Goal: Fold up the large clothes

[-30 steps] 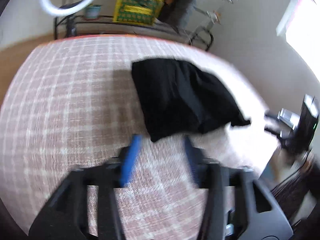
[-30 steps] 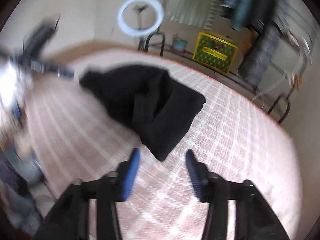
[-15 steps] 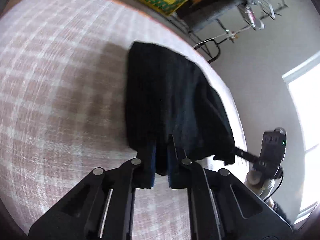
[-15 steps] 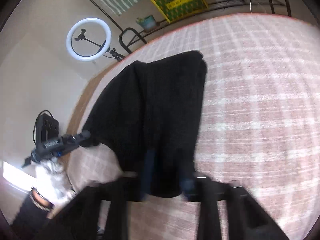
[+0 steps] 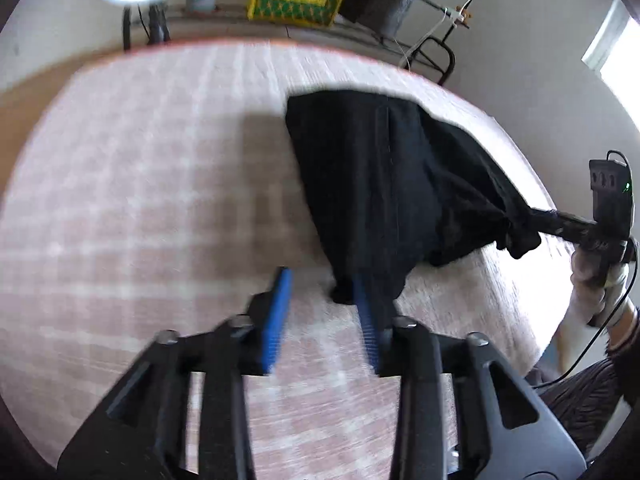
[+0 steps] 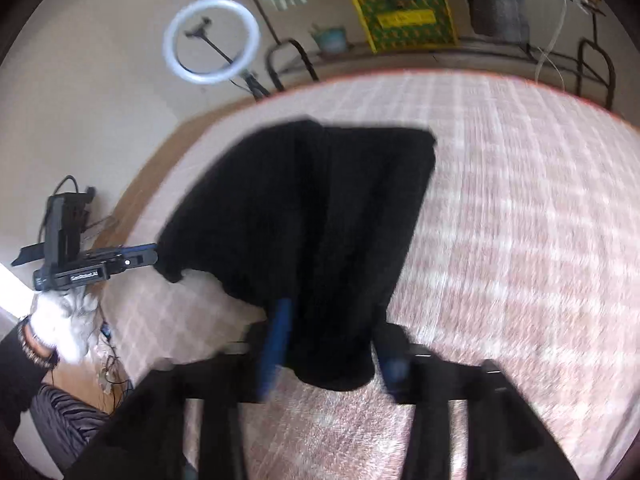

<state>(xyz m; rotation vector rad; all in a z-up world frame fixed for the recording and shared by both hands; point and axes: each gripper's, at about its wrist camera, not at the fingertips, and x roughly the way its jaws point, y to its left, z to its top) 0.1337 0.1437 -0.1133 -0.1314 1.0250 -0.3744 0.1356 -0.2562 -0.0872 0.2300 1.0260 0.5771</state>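
You have one black garment (image 5: 372, 184), two grippers (blue-padded), one ring light (image 6: 212, 40), one yellow crate (image 6: 404, 16).

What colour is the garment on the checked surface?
Plain black garment, clearest in the right wrist view.

A black garment (image 5: 384, 184) lies bunched on the pink-and-white checked cloth (image 5: 140, 200) that covers the surface. It is dark, soft-looking fabric, folded over itself into a rough wedge, with a long vertical crease or seam running down its middle. Its far edge is fairly straight and lies flat; the sides narrow toward the near end. One near corner is lifted off the cloth and drawn out sideways into a twisted point, and the other hangs down in a rounded lobe (image 6: 332, 360).
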